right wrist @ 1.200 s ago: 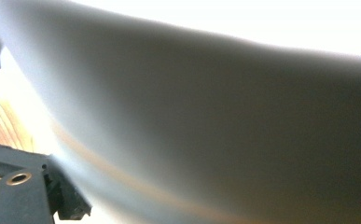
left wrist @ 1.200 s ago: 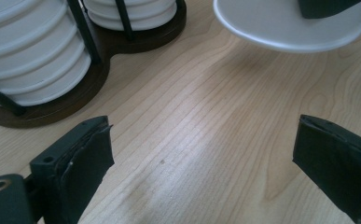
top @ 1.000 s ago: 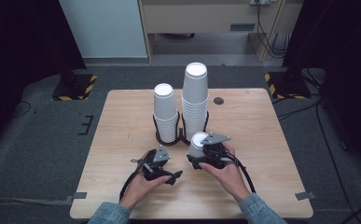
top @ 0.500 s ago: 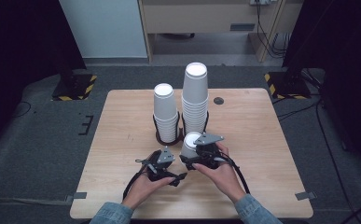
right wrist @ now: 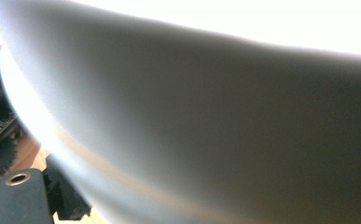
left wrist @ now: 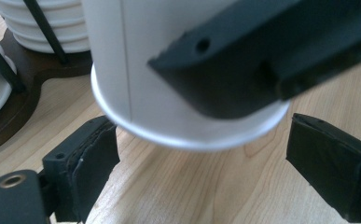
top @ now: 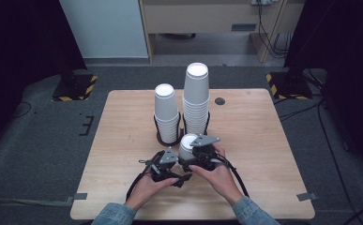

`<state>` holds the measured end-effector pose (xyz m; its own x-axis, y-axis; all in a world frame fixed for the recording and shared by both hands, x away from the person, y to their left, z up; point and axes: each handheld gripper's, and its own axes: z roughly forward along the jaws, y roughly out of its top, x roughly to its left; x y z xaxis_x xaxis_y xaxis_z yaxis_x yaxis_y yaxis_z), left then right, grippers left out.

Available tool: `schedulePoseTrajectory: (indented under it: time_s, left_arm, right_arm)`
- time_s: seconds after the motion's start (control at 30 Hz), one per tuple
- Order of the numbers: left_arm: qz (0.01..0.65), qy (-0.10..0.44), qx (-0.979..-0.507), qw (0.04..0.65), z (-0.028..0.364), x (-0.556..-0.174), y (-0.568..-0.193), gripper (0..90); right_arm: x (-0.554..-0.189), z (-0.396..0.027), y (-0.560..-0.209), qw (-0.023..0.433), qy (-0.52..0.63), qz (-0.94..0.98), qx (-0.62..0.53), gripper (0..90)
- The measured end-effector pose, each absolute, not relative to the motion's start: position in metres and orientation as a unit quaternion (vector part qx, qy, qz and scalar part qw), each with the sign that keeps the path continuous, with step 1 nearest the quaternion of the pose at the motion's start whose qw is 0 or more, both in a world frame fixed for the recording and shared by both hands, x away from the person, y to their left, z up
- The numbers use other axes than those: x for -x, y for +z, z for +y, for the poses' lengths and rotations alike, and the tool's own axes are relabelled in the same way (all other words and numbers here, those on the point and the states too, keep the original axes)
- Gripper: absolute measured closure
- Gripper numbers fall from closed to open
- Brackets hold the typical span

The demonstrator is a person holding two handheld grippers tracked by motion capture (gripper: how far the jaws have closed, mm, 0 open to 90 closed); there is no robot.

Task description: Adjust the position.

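A white paper cup [top: 187, 143] is held upside down just above the table, in front of the two cup stacks. My right gripper [top: 194, 153] is shut on its wall; one of its fingers [left wrist: 262, 60] lies across the cup [left wrist: 131, 70]. That cup's wall [right wrist: 192, 116] is very close in the right gripper view. My left gripper [top: 175, 165] sits at the cup's left. Its jaws have just been closing a little and stand open [left wrist: 201, 154] on either side of the cup's rim. Its right pad is clear of the rim; its left pad is at the rim's edge.
A short stack of white cups [top: 166, 112] and a taller stack [top: 196, 98] stand in a dark wire holder [top: 162, 139] at the table's middle. The holder's base [left wrist: 24, 102] is close behind the held cup. A small dark round hole [top: 219, 101] lies at the back right.
My right gripper has brought the cup a little to the left. The left gripper has shifted right, so its jaws now straddle the rim.
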<state>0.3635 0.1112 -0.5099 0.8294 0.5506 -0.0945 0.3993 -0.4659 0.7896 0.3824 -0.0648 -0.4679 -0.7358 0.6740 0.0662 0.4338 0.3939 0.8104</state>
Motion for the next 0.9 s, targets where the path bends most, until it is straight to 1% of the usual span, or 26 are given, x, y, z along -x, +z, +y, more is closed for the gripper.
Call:
schedulePoseTrajectory:
  time_s: [0.3, 0.53, 0.9]
  left_arm:
    - [0.279, 0.089, -0.85, 0.438, 0.1081, -0.3627, -0.5104, 7.4]
    - [0.288, 0.086, -0.847, 0.439, 0.11, -0.3647, -0.5117, 12.6]
    - [0.284, 0.085, -0.849, 0.438, 0.1102, -0.3647, -0.5118, 17.3]
  right_arm:
    - [-0.3808, -0.0611, -0.4699, 0.138, 0.431, 0.826, -0.336, 12.7]
    - [-0.3785, -0.0586, -0.4702, 0.131, 0.431, 0.83, -0.33, 12.2]
    - [-0.3784, -0.0602, -0.4686, 0.123, 0.433, 0.829, -0.332, 10.8]
